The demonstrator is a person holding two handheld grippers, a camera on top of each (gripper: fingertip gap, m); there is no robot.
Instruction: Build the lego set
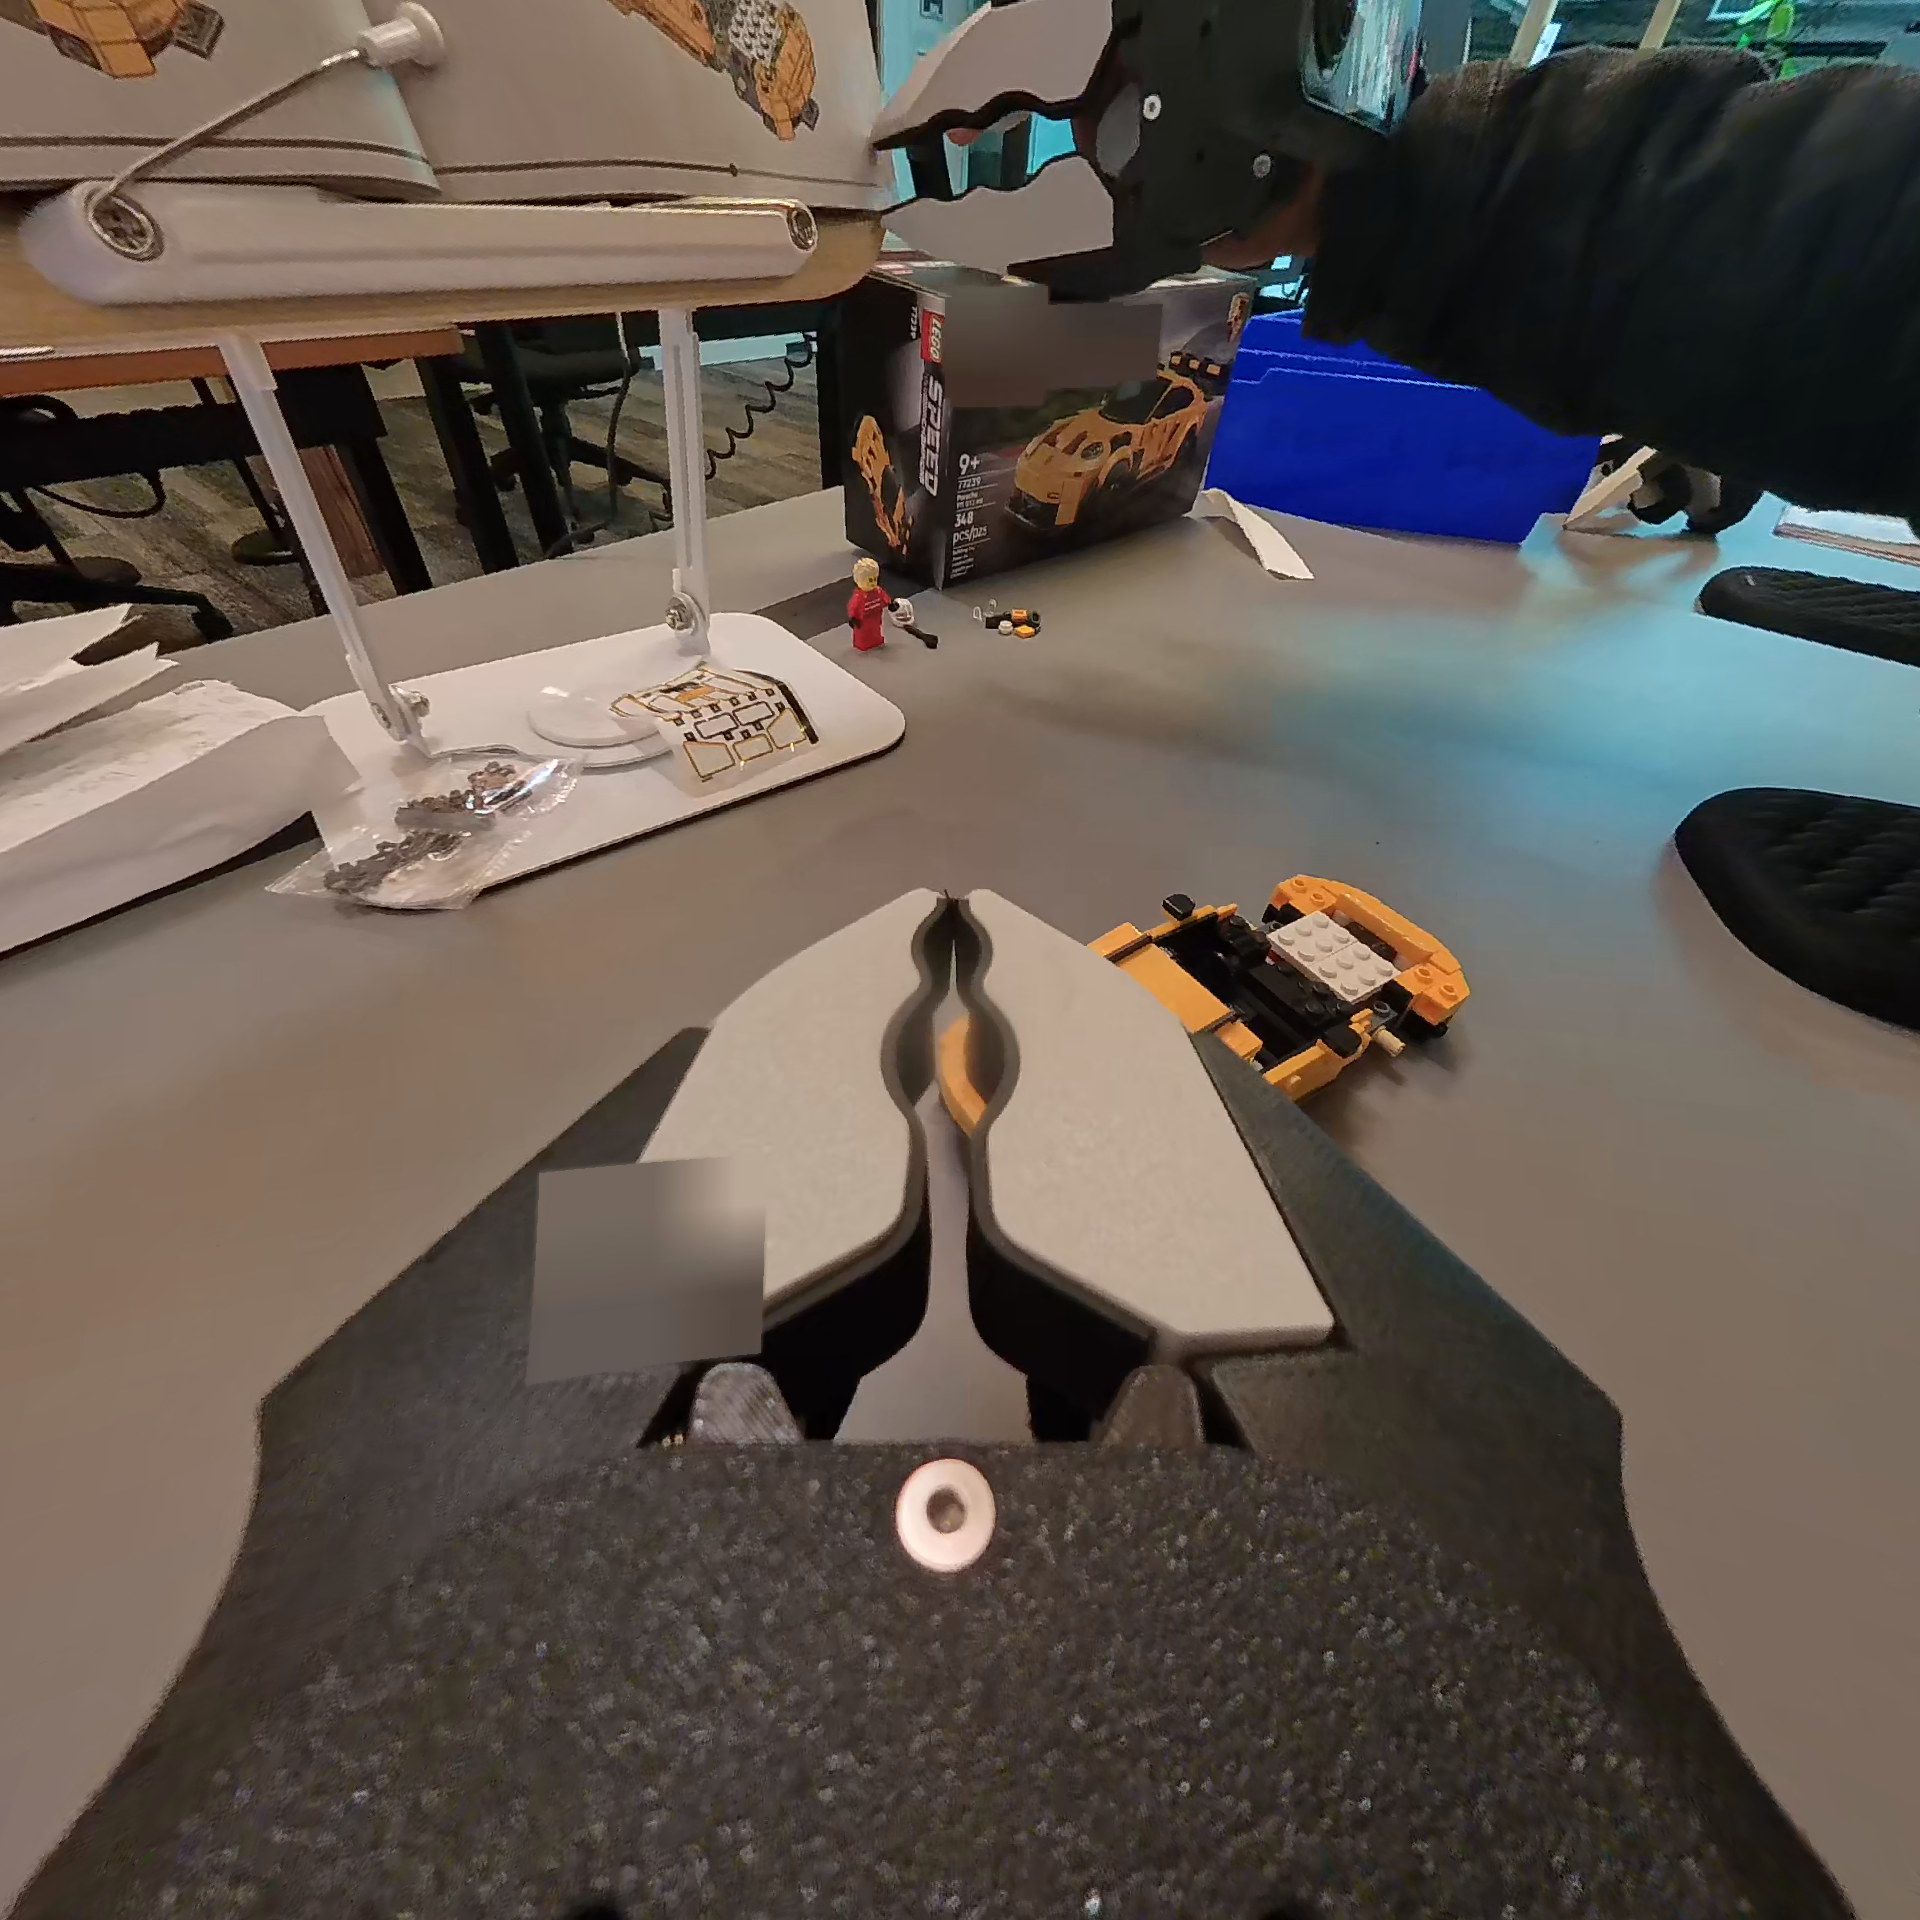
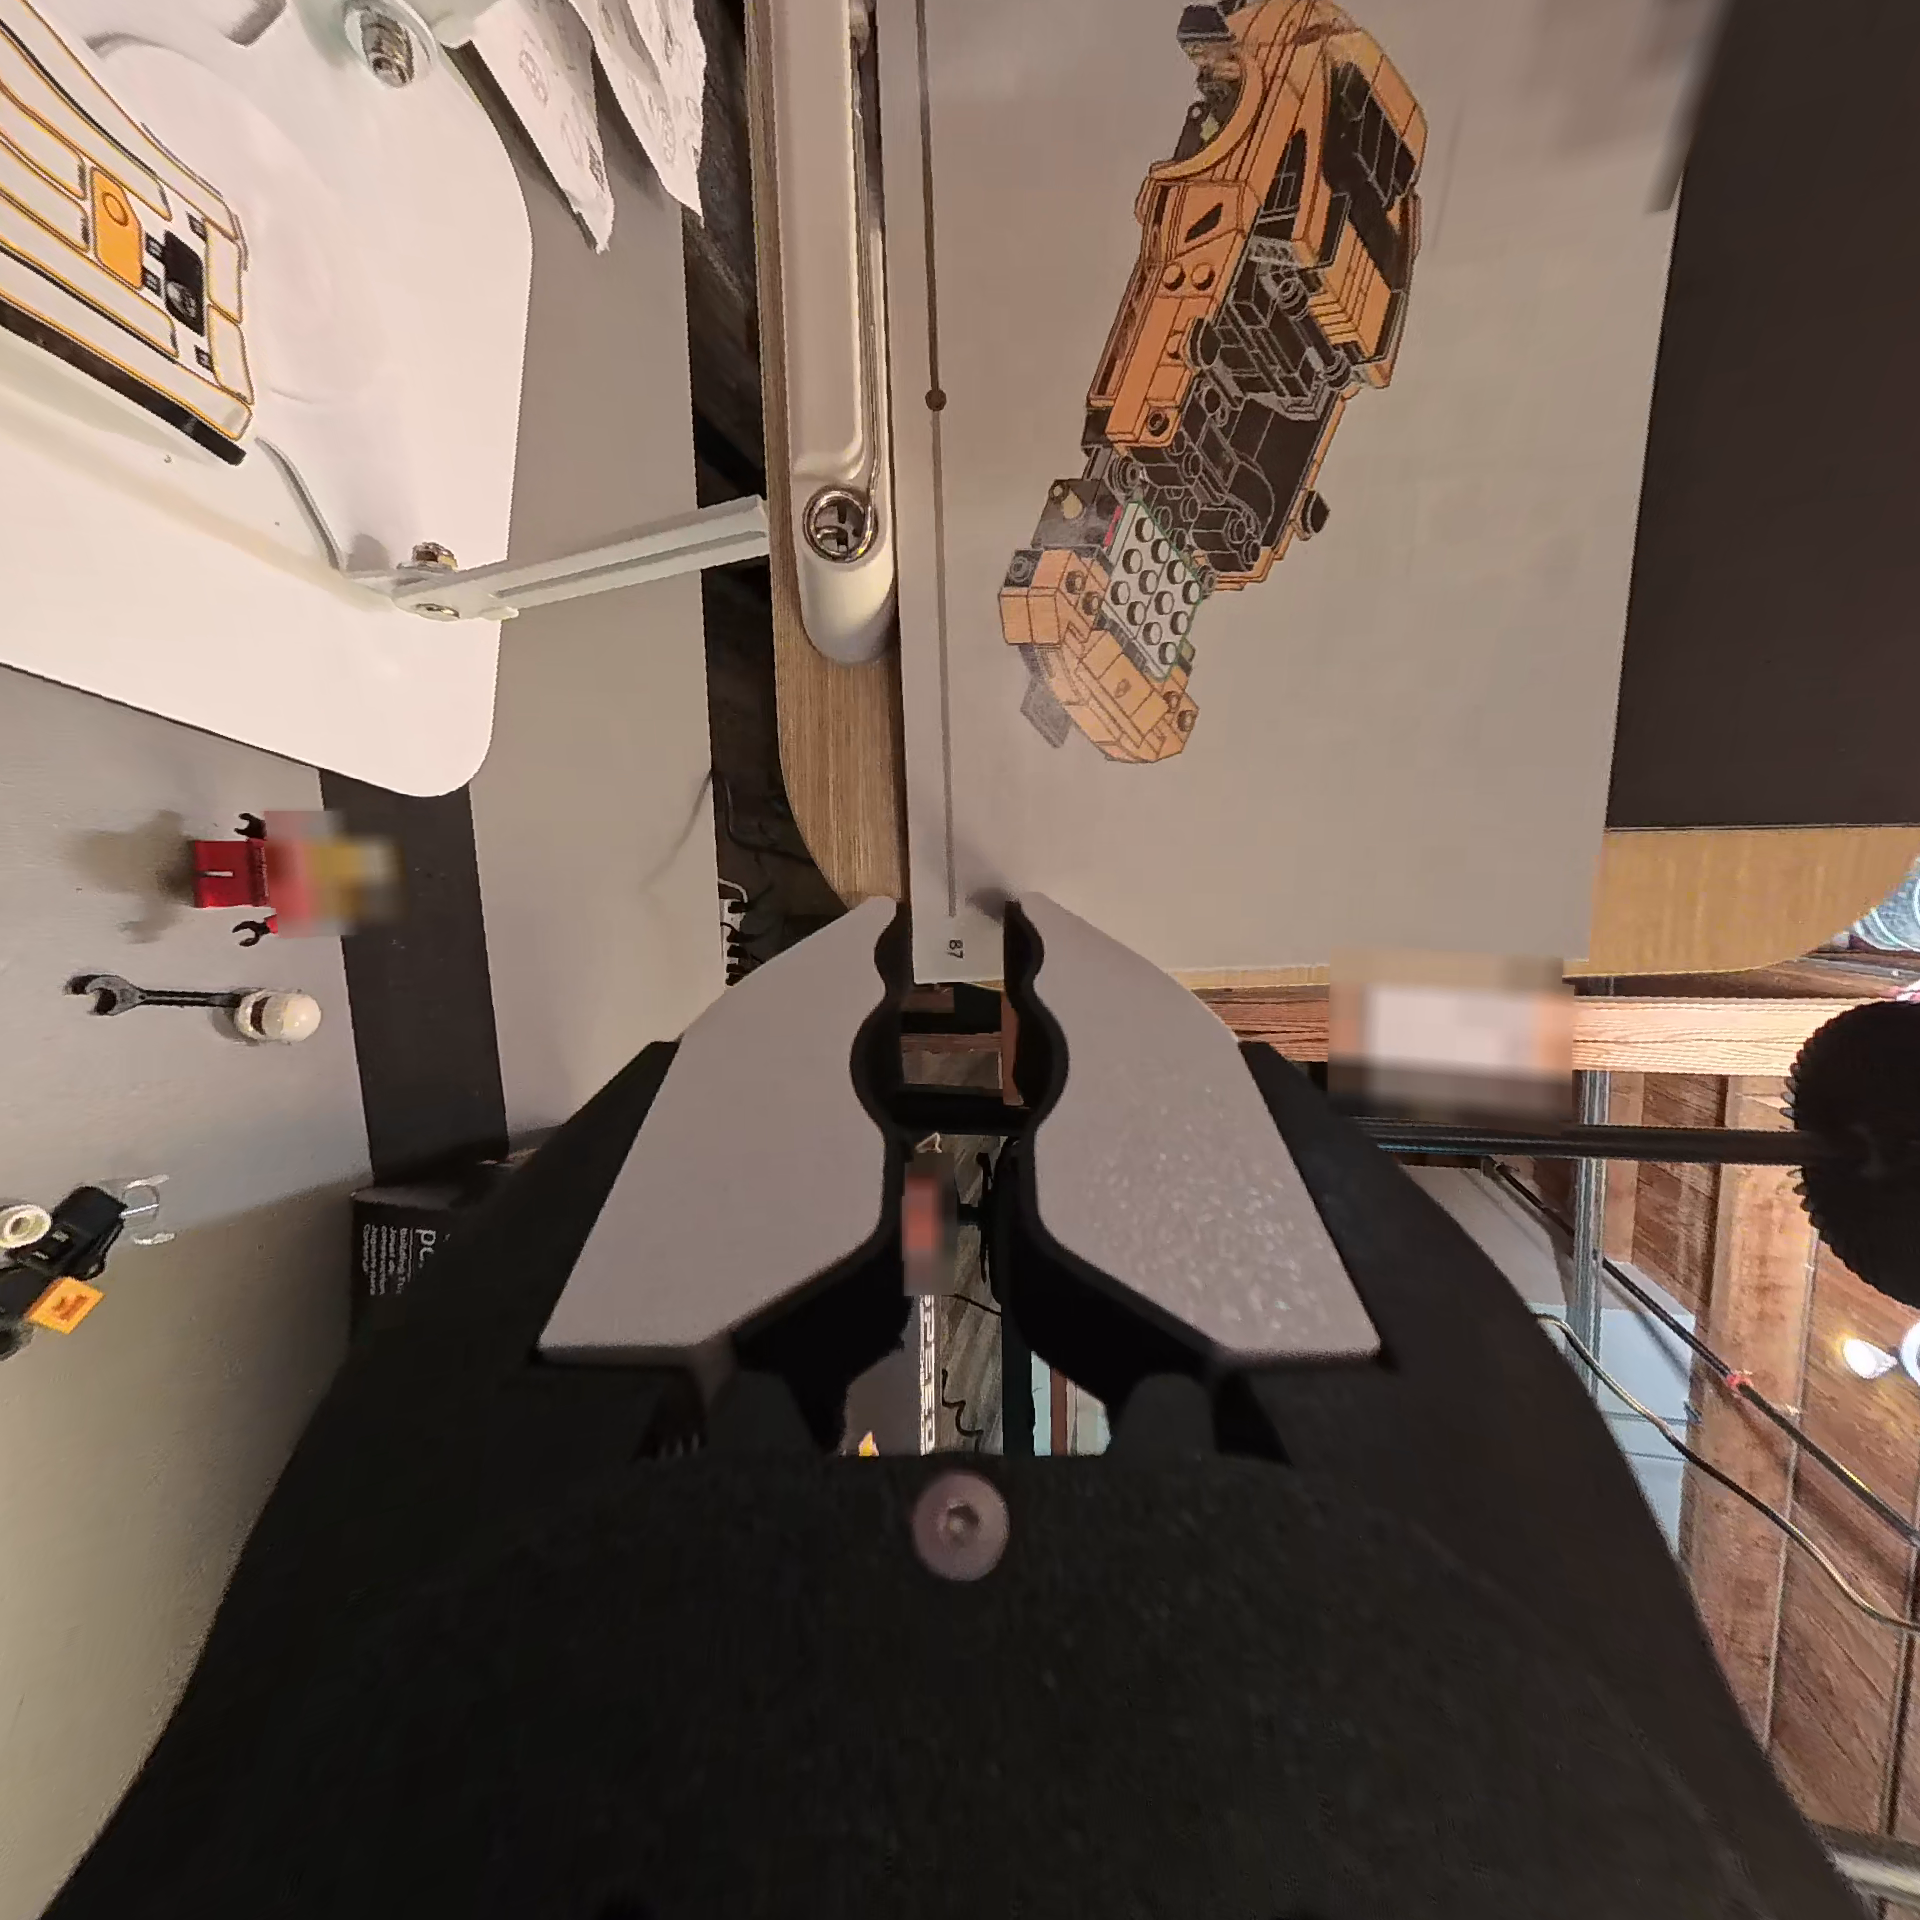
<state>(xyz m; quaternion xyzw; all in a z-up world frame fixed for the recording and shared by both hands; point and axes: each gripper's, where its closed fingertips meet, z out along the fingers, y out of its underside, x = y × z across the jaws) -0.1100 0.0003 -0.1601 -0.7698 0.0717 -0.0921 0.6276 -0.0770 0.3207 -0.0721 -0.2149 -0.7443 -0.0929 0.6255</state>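
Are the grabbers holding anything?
Right gripper has the instruction booklet page at its bottom corner, jaws not fully shut. Left gripper is shut, holding nothing visible.

1. Looks like an office or shared workroom, judging by the furnishings.
2. Beyond the left jaws: grey desk (image 1: 1351,748), neighbouring wood-topped desks (image 1: 239,332), black chair bases on patterned carpet (image 1: 582,457).
3. Right of the jaws: blue bins (image 1: 1371,436), black mesh chair backs (image 1: 1818,894).

Printed writing shows on the set's box (image 1: 1039,436) and the instruction page's corner (image 2: 954,945).
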